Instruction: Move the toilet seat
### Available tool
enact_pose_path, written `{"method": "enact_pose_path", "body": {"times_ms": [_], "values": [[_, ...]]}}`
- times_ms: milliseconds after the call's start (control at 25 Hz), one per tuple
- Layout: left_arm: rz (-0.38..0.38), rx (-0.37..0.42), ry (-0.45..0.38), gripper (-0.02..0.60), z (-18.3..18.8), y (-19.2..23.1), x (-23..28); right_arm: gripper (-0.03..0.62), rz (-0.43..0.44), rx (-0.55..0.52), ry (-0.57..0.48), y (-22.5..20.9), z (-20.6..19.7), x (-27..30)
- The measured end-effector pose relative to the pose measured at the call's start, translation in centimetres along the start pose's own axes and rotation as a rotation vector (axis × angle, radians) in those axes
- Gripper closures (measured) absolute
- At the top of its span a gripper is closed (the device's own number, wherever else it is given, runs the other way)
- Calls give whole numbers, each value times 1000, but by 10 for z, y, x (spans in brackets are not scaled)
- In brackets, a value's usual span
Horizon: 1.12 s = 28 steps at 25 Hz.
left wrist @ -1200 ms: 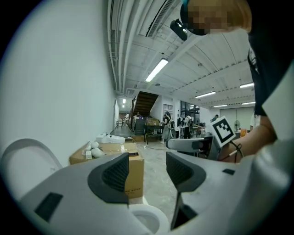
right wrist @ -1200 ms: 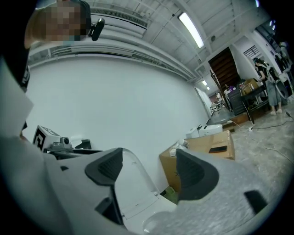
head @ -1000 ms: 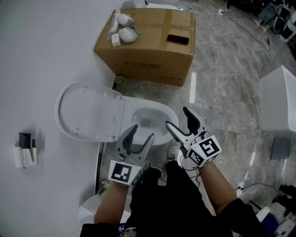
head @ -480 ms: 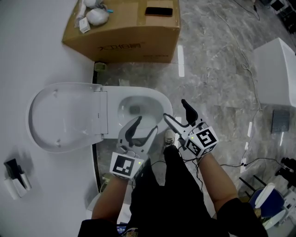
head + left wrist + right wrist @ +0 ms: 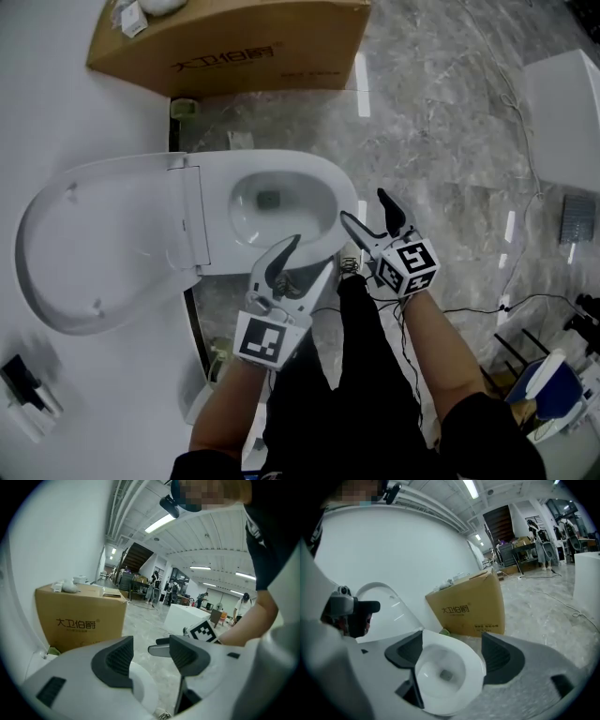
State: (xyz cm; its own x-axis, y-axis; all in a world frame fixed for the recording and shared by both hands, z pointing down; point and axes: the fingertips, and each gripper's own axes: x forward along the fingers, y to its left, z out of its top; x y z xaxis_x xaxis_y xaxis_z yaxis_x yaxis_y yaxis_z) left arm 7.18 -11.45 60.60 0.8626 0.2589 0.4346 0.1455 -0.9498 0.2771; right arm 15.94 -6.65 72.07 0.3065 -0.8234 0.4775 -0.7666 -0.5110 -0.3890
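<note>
Toilet seat (image 5: 103, 246) is up, tipped back against the white wall (image 5: 66, 112) at the left of the frame, bowl (image 5: 277, 199) open at centre. Your left gripper (image 5: 302, 267) sits by the bowl's lower rim, jaws spread, empty. Your right gripper (image 5: 367, 214), right of the bowl, has just been opening, nothing between its jaws. Cardboard box (image 5: 234, 42) along the top edge

1 cardboard box (image 5: 244, 47) with a printed front stands on the grey marbled floor (image 5: 450, 141) against the white wall (image 5: 66, 103); white items (image 5: 161, 6) lie on its top. White cabinet (image 5: 567, 112) at right, well apart. Small black-and-white fitting (image 5: 23, 389) on the wall, lower left.
</note>
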Motion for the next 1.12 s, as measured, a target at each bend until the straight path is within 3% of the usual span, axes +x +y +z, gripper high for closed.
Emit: {"method": "enact_pose_path", "body": {"times_ms": [600,1000,1120], "values": [[-49,-61,59,350,-98,37,29,193,-128,33,191,-57,-153,80],[-58,-89,82,351,-127,51,43,208,-161,-17,219,-59,-177,99],[-67,-86,78,351,-129,52,46,248,-211,-70,232,-62,-181,99]]}}
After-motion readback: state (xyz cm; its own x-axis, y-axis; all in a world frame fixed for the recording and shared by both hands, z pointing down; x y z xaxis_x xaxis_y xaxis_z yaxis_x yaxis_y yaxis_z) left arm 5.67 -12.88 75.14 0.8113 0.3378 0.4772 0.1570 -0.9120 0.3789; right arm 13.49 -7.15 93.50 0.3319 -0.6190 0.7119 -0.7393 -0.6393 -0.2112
